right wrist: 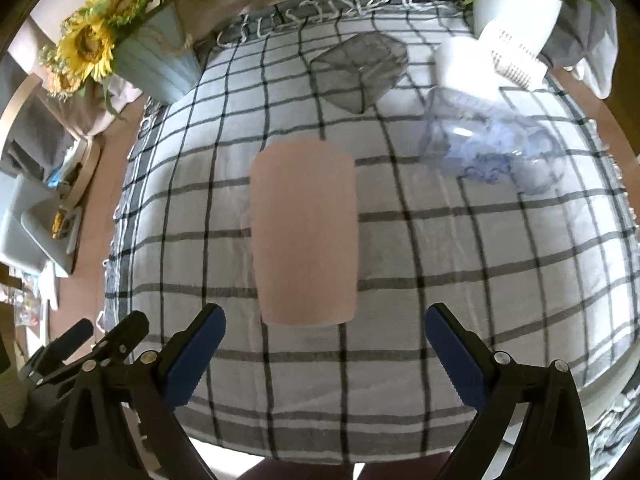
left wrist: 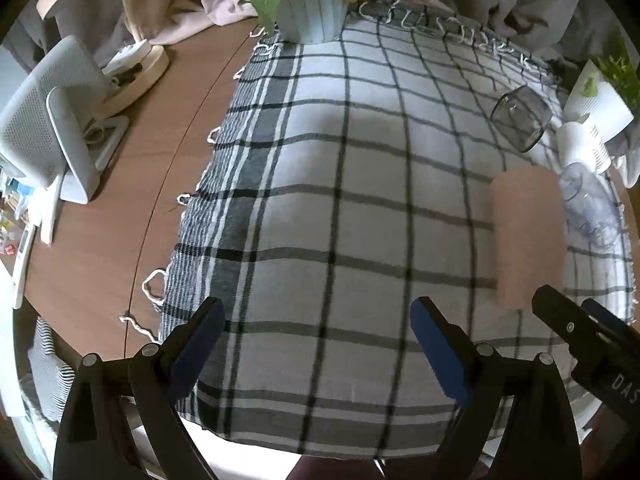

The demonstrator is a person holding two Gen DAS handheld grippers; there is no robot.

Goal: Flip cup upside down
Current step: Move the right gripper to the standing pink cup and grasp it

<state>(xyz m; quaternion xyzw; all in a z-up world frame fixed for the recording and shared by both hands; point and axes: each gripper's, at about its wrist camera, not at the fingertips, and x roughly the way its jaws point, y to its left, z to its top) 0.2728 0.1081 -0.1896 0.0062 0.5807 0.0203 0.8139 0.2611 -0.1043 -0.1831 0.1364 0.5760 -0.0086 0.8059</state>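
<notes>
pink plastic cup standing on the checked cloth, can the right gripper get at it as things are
Probably yes: the right gripper is open, the tall pink plastic cup stands straight ahead, nothing between them.

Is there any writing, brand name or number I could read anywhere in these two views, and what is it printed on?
"DAS": white letters on the black body of the right gripper, cut off by the picture's edge.
Clutter at the table's left edge: too small and blurred to read.
Pink cup: no writing shows.
</notes>
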